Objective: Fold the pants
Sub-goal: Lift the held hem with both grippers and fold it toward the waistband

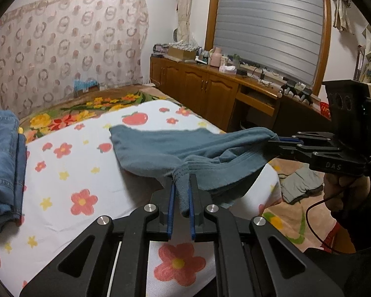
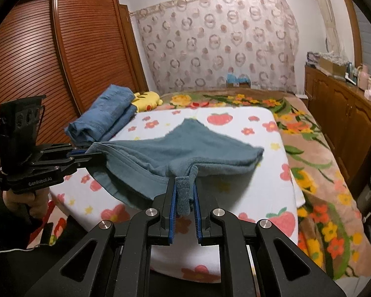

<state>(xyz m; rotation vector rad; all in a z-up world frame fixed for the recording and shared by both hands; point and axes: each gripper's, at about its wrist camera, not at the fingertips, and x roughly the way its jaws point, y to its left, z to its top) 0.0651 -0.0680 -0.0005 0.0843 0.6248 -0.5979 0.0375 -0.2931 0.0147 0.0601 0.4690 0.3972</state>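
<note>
Teal-grey pants [image 1: 175, 151] hang stretched above a white flowered cloth [image 1: 74, 173] on the bed. My left gripper [image 1: 181, 180] is shut on the waistband at one corner. My right gripper [image 2: 184, 182] is shut on the other waistband corner. The pants [image 2: 185, 146] sag between them, far end resting on the cloth. The right gripper [image 1: 279, 139] shows at the right of the left wrist view, and the left gripper [image 2: 86, 152] at the left of the right wrist view.
Folded blue jeans [image 2: 104, 116] lie at the cloth's far left, by a yellow item [image 2: 147, 100]. A wooden wardrobe [image 2: 49, 61] stands left of the bed. A wooden cabinet [image 1: 210, 91] with clutter runs along the right. Clothes lie on the floor [image 1: 299, 185].
</note>
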